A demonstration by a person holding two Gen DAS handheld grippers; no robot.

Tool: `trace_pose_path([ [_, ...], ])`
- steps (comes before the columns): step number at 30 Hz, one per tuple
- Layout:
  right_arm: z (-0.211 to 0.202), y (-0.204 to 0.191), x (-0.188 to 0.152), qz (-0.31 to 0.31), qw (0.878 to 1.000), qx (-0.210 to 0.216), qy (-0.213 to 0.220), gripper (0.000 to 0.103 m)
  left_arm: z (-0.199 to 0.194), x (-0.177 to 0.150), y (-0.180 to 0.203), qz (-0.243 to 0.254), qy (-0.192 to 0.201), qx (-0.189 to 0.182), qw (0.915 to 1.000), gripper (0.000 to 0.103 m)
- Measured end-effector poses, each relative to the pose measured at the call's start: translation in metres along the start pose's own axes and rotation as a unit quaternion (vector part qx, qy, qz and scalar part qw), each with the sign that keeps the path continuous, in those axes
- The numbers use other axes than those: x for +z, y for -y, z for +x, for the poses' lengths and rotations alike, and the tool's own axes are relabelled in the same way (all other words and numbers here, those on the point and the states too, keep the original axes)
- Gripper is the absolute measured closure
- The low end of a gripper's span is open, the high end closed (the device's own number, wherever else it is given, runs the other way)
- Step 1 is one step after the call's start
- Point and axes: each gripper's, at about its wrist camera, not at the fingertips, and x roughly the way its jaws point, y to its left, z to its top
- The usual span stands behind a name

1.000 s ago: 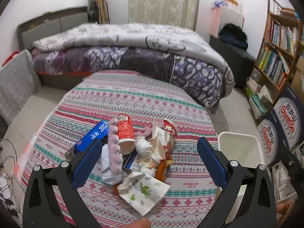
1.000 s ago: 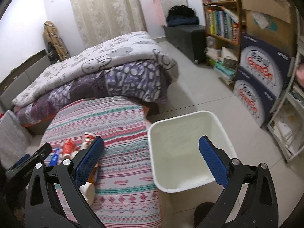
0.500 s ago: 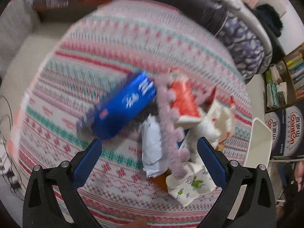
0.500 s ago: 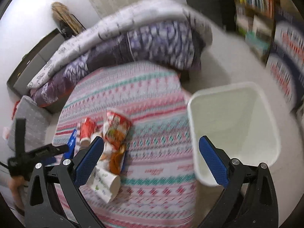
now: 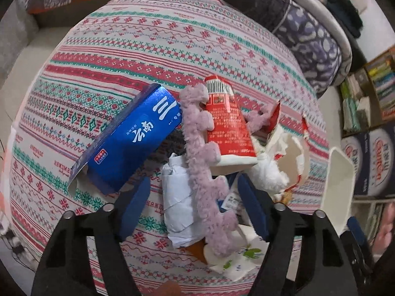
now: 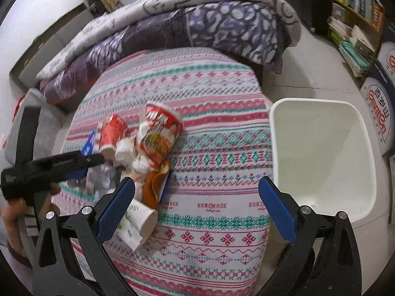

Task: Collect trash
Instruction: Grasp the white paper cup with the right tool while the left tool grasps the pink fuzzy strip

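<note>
Black tool point(image 5: 195, 204) arms, blue pads point(image 5: 132, 208), silver screws.

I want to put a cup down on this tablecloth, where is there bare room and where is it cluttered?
Free: the striped tablecloth between the trash pile and the white bin, plus the far half toward the quilt. Crowded: the near left, where the blue box, red cup and crumpled paper bunch under the left gripper.

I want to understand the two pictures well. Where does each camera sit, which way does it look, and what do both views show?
Left wrist: sits on the left gripper, looks steeply down at the trash pile; its own black arms and blue pads show.
Right wrist: sits on the right gripper, looks down at the tablecloth and white bin; the left gripper and a hand show.
Shared: red cup, bin, tablecloth.
</note>
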Motion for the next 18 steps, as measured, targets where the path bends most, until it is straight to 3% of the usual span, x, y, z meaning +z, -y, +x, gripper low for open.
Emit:
trace_pose_path([
  [2, 0.006, -0.008, -0.003, -0.019, 1.000, 0.006, -0.014, 0.007, 0.005, 0.000, -0.002, 0.004, -0.004, 0.005, 1.0000, 0.056],
  [4, 0.011, -0.017, -0.007, -0.038, 0.999, 0.013, -0.027, 0.007, 0.006, -0.001, -0.005, 0.007, -0.008, 0.002, 0.9999, 0.069],
  [10, 0.031, -0.046, -0.019, -0.106, 0.992, 0.035, -0.061, 0.007, -0.016, -0.007, -0.016, 0.008, 0.016, -0.035, 0.9992, 0.073],
  [18, 0.056, -0.073, -0.024, -0.135, 0.986, 0.050, -0.086, 0.007, -0.057, -0.013, -0.025, 0.001, 0.056, -0.099, 0.9935, 0.072],
])
